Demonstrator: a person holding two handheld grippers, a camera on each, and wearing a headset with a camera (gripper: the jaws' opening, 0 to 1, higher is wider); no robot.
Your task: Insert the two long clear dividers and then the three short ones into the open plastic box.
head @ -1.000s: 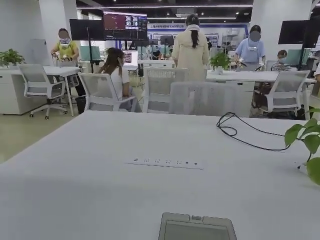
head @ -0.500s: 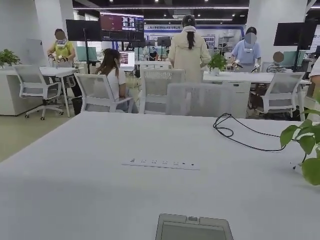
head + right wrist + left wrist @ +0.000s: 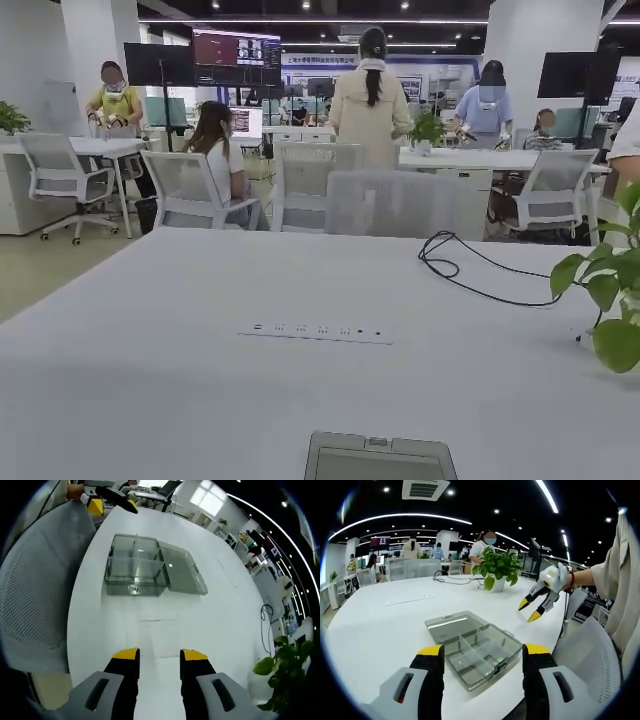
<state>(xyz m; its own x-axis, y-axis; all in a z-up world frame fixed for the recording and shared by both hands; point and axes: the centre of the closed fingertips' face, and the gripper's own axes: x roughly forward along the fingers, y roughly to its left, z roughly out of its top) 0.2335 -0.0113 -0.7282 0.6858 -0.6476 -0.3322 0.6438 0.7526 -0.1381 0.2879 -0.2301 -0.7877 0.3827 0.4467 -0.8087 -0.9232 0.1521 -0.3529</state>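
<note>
The clear plastic box (image 3: 475,647) lies open on the white table, its lid (image 3: 451,621) flat behind it. Clear dividers stand inside and split it into several compartments. My left gripper (image 3: 483,652) hovers just in front of the box, open and holding nothing. In the left gripper view my right gripper (image 3: 536,606) hangs in the air to the right, jaws apart. The right gripper view shows the box (image 3: 136,565) and its lid (image 3: 182,572) further off, my right gripper (image 3: 160,655) open over bare table, and the left gripper (image 3: 107,497) beyond the box. The lid's edge (image 3: 380,458) shows at the head view's bottom.
A potted plant (image 3: 497,567) stands at the table's right side, its leaves (image 3: 610,300) in the head view. A black cable (image 3: 470,275) and a flush socket strip (image 3: 320,331) lie mid-table. Mesh chairs (image 3: 37,590) line the near edge. People work at desks behind.
The head view has drifted slightly; nothing on the table has visibly moved.
</note>
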